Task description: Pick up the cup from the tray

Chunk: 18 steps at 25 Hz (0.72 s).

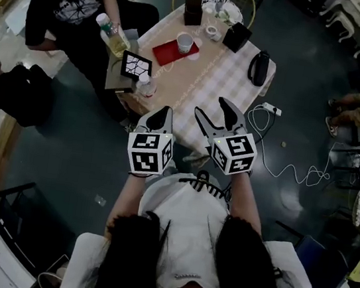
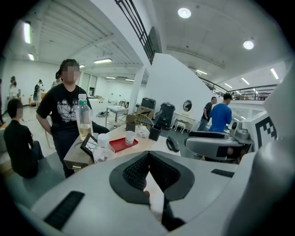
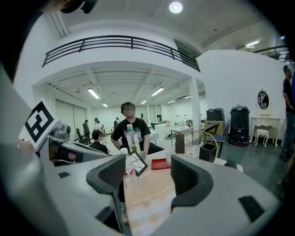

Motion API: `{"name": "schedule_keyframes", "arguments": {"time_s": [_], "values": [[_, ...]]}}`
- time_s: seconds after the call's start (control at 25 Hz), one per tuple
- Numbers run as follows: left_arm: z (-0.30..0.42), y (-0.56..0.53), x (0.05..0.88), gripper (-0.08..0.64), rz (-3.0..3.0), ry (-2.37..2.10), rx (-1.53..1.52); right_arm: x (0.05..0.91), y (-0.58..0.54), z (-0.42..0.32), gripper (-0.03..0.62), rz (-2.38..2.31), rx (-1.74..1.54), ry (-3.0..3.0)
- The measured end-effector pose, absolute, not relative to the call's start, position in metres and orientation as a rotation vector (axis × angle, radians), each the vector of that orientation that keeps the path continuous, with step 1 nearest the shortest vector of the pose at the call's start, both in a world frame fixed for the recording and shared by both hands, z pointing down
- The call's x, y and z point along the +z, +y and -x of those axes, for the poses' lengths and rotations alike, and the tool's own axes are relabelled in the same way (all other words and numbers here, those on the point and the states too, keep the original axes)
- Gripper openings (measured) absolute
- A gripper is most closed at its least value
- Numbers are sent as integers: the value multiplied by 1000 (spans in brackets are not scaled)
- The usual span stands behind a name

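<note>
I note my left gripper (image 1: 164, 112) nearest, fingers clenched together on nothing, and my right gripper (image 1: 211, 108) beside it, fingers released and empty. Beyond, on the checked-cloth worktop (image 1: 230, 74), the white paper cup (image 1: 184, 42) stands upright on the flat red tray (image 1: 166, 53).

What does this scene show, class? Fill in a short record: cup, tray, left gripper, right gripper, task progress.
cup: white, upright on the tray, untouched
tray: red, flat on the table
left gripper: fingers together, empty, far from the cup
right gripper: fingers apart, nothing between them, far from the cup
progress: cup not yet picked up
</note>
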<state>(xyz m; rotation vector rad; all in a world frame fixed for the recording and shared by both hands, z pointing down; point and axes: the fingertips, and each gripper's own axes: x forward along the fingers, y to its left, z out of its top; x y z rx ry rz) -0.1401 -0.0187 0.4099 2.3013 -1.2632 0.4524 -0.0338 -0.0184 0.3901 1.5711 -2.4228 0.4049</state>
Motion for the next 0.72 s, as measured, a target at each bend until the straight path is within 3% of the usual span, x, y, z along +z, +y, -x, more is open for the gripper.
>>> {"name": "schedule_keyframes", "arguments": {"time_s": [0.72], "values": [[127, -79, 419, 6, -2258, -1274, 393, 395, -98, 25, 354, -1531, 361, -2435]]}}
